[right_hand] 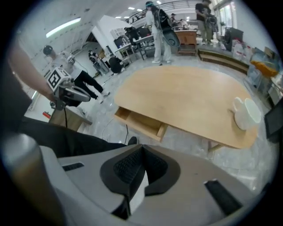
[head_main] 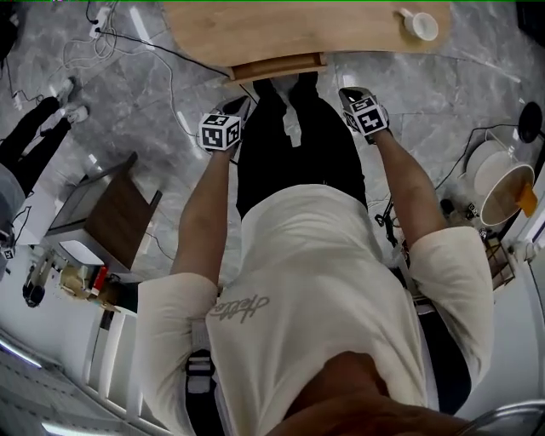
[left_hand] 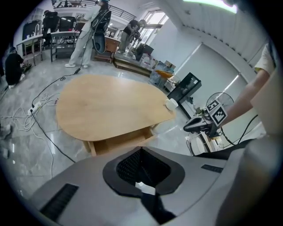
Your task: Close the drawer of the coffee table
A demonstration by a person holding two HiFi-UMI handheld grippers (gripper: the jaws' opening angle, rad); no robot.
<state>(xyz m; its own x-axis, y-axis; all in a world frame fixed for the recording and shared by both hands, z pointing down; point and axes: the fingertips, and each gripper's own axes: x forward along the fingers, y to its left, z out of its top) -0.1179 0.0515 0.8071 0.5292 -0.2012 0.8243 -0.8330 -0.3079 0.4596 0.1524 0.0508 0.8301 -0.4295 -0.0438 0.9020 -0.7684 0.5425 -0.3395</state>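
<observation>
In the head view the oval wooden coffee table (head_main: 255,30) lies ahead, with its drawer (head_main: 277,65) pulled partly out toward me. My left gripper (head_main: 238,106) and right gripper (head_main: 349,95) hover short of the drawer, one on each side, touching nothing. Both are shut and hold nothing. The left gripper view shows the table (left_hand: 106,106), the drawer (left_hand: 126,140) beneath its near edge and the right gripper (left_hand: 194,125) off to the right. In the right gripper view the open drawer (right_hand: 141,124) hangs under the tabletop (right_hand: 185,95), with the left gripper (right_hand: 73,95) at far left.
A white cup (head_main: 420,24) stands on the table's far right end. Cables (head_main: 128,43) trail over the grey marble floor at left. A dark side cabinet (head_main: 119,217) stands at left, and a white bucket (head_main: 502,183) at right. People stand in the background (right_hand: 159,31).
</observation>
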